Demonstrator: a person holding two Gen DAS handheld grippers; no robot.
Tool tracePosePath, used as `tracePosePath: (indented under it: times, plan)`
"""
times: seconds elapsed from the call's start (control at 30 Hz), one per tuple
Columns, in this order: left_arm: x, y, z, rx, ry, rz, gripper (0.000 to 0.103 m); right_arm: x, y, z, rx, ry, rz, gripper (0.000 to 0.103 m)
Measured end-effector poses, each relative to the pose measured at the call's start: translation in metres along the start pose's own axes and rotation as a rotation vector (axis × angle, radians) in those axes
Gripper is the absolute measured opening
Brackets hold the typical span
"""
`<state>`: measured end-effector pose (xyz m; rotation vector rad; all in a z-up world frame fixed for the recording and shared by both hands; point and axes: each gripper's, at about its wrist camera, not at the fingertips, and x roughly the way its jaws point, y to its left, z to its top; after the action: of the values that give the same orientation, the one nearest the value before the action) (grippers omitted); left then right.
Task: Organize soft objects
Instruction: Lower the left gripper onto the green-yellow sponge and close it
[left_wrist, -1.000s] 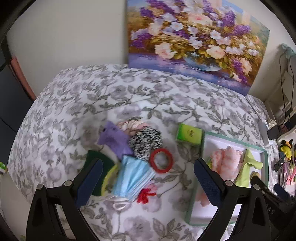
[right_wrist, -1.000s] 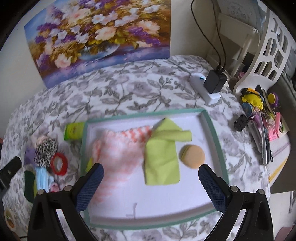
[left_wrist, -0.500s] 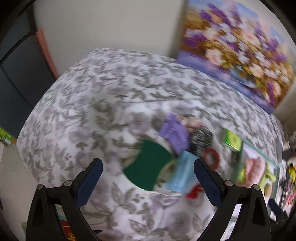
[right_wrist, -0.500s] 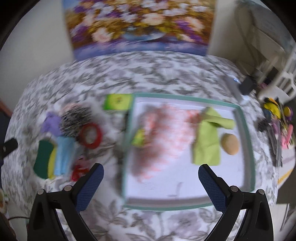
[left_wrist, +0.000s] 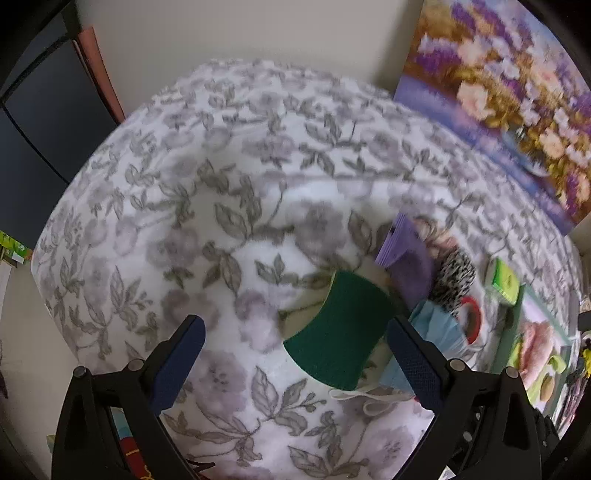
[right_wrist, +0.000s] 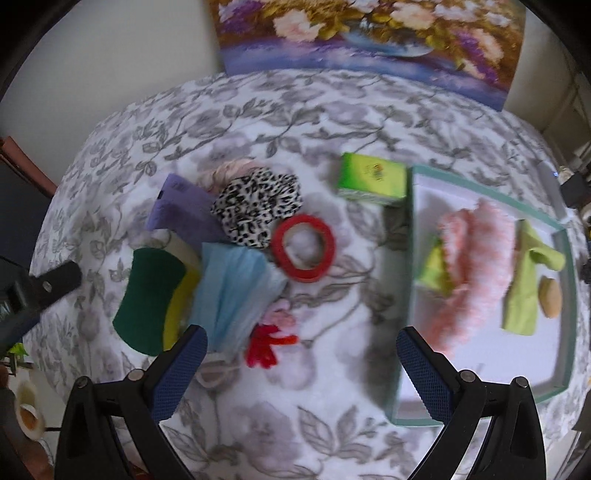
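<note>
On the floral bedspread lies a pile: a green-and-yellow sponge (right_wrist: 149, 297), a blue face mask (right_wrist: 236, 295), a purple cloth (right_wrist: 181, 210), a leopard-print scrunchie (right_wrist: 256, 208), a red ring (right_wrist: 303, 247) and a small red-and-pink piece (right_wrist: 271, 341). A teal-rimmed white tray (right_wrist: 410, 280) holds a pink fluffy cloth (right_wrist: 472, 273), a lime cloth (right_wrist: 524, 291) and a tan puff (right_wrist: 549, 297). My left gripper (left_wrist: 293, 363) is open, just in front of the sponge (left_wrist: 340, 328). My right gripper (right_wrist: 301, 373) is open above the bedspread between pile and tray.
A green box (right_wrist: 371, 179) lies beside the tray's far left corner. A flower painting (right_wrist: 365, 40) leans on the wall behind the bed. A dark cabinet (left_wrist: 40, 110) stands left of the bed. Clutter and a charger (right_wrist: 572, 184) sit at the right.
Both grippers have swung left. The left view now faces the bed's left part with the sponge close ahead. The right view has moved from over the tray to the gap beside the pile.
</note>
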<state>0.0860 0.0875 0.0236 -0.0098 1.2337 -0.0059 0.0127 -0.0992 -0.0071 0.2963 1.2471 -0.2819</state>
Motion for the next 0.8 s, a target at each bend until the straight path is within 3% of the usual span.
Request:
tracePosePath:
  times: [0.27,0.43,0.8]
  plan:
    - [0.043,-0.012,0.000,0.005,0.119,-0.035,0.099,0.026,0.017,0.009,-0.002,0.034,0.034,0.103]
    - [0.061,-0.015,0.004,-0.006,0.159,-0.067,0.099,0.041,0.021,0.013,-0.022,0.061,0.014,0.103]
    - [0.088,-0.033,0.003,0.034,0.225,-0.052,0.099,0.052,0.017,0.014,-0.024,0.087,0.009,0.103]
